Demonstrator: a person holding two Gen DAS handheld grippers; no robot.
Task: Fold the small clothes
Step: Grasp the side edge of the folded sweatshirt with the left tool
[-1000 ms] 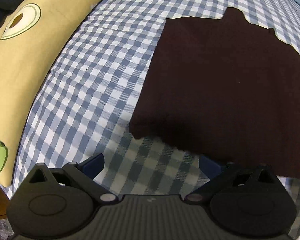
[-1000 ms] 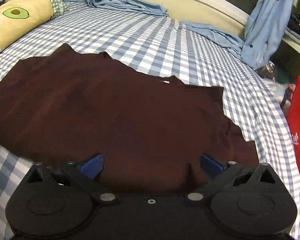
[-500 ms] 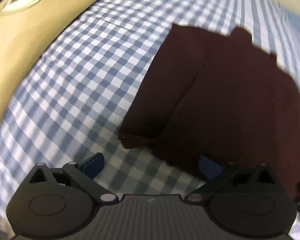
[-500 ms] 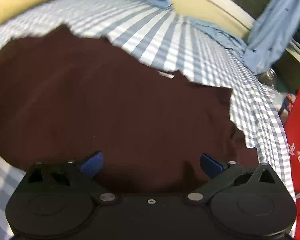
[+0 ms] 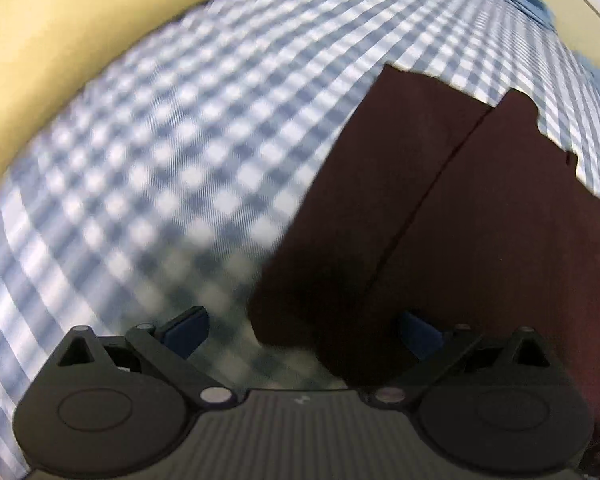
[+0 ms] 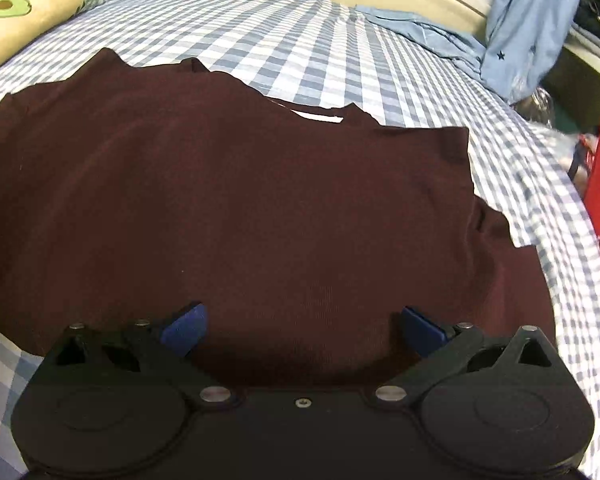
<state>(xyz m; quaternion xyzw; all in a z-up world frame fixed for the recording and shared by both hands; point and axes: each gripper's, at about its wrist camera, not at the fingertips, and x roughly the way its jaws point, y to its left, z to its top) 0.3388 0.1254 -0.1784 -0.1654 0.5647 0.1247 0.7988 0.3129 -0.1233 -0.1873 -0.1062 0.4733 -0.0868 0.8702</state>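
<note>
Now at the Near Corner: Both Grippers Wide Apart, Nothing Held

Spread flat on the blue-checked bed sheet [image 6: 380,60]: one dark maroon garment [image 6: 260,200], with a white neck label [image 6: 320,117] at its far edge. Probably laid out this way to give clean edges for the first fold.

Left gripper [image 5: 302,330]: fingers wide apart, empty, hanging low over the near left corner of the garment. Left fingertip [image 5: 184,330] over bare sheet, right fingertip [image 5: 420,334] over the cloth, so the corner sits between the two. A good stance for a pinch of that corner, in my judgement. Visible on this side as well, a strip of cloth already turned over the body, with a long diagonal crease. View blurred; touching or not, cannot tell.

Right gripper [image 6: 302,328]: also spread wide and empty, both blue fingertips [image 6: 184,328] over the near hem, near the middle of the garment. Probably waiting there for its own grab.

Compared with one second ago: left view swung to the right and closer to the corner, with the side strip now folded over where the cloth lay single. Right view almost the same, after a short blur. Yellow avocado pillow [image 6: 16,20] unchanged at the far left; light blue cloth [image 6: 520,20] along the far edge of the bed.
</note>
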